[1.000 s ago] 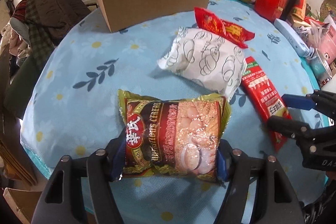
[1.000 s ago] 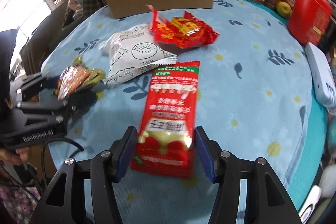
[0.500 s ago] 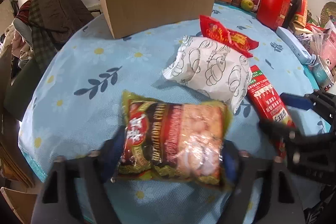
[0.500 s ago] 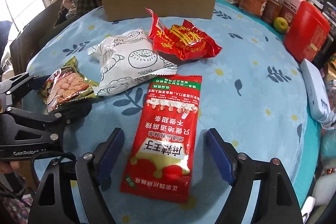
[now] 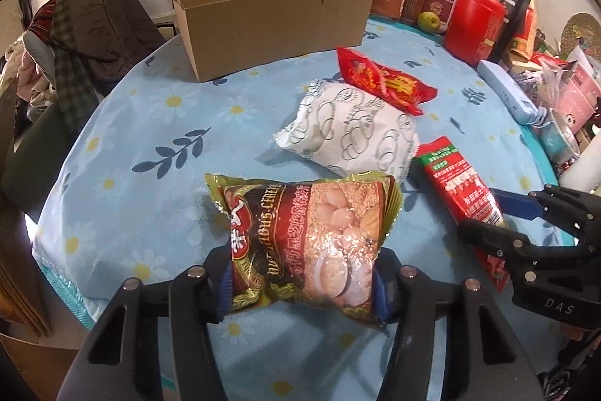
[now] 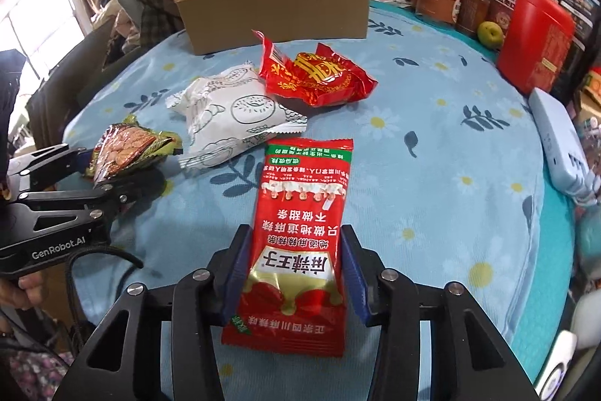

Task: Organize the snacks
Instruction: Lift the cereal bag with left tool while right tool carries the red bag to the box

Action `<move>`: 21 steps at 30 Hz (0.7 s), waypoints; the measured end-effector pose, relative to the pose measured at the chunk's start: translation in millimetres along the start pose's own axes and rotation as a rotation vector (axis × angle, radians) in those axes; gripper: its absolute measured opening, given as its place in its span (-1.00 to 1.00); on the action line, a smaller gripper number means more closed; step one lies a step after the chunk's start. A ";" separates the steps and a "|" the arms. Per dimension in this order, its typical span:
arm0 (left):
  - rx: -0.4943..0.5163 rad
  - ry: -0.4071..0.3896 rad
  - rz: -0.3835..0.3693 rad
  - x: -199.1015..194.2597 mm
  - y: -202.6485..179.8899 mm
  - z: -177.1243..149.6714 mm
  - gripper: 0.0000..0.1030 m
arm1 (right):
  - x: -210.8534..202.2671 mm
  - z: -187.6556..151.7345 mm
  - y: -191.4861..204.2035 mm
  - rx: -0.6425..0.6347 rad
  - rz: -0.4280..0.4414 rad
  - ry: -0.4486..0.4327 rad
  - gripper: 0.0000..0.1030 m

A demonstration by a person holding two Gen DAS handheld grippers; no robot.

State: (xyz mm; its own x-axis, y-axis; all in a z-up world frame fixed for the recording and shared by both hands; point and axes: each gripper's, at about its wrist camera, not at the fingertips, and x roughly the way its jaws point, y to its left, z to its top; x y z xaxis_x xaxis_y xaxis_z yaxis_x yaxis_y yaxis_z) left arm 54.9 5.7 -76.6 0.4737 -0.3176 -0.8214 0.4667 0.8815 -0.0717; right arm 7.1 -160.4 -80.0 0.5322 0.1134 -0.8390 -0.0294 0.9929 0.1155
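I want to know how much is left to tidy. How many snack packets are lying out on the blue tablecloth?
4. Cereal packet in the left gripper, long red packet in the right gripper, white packet mid-table, crinkly red packet behind it. The box hides more.

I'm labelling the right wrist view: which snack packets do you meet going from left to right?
Gold-edged cereal packet in the left gripper → white packet → long red packet between the closing jaws of the right gripper. The crumpled red bag overlaps that one's span, so I leave it unplaced.
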 end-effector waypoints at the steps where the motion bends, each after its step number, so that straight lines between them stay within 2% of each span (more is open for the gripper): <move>1: -0.003 -0.001 -0.010 -1.6 -0.2 -0.2 0.08 | -2.1 -1.2 -0.1 0.005 0.008 -0.002 -0.12; 12: 0.022 -0.061 -0.039 -32.9 -11.4 2.3 0.08 | -32.5 -6.6 3.4 0.024 0.065 -0.052 -0.12; 21: 0.047 -0.136 -0.067 -63.0 -21.2 18.8 0.08 | -66.0 4.4 10.6 0.000 0.111 -0.127 -0.12</move>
State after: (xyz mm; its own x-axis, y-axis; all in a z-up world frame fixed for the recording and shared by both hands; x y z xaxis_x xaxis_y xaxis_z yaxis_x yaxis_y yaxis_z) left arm 29.3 0.5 -12.7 0.5359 -0.4221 -0.7312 0.5336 0.8405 -0.0941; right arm -24.6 -157.5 -21.1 0.6285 0.2167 -0.7471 -0.0937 0.9745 0.2038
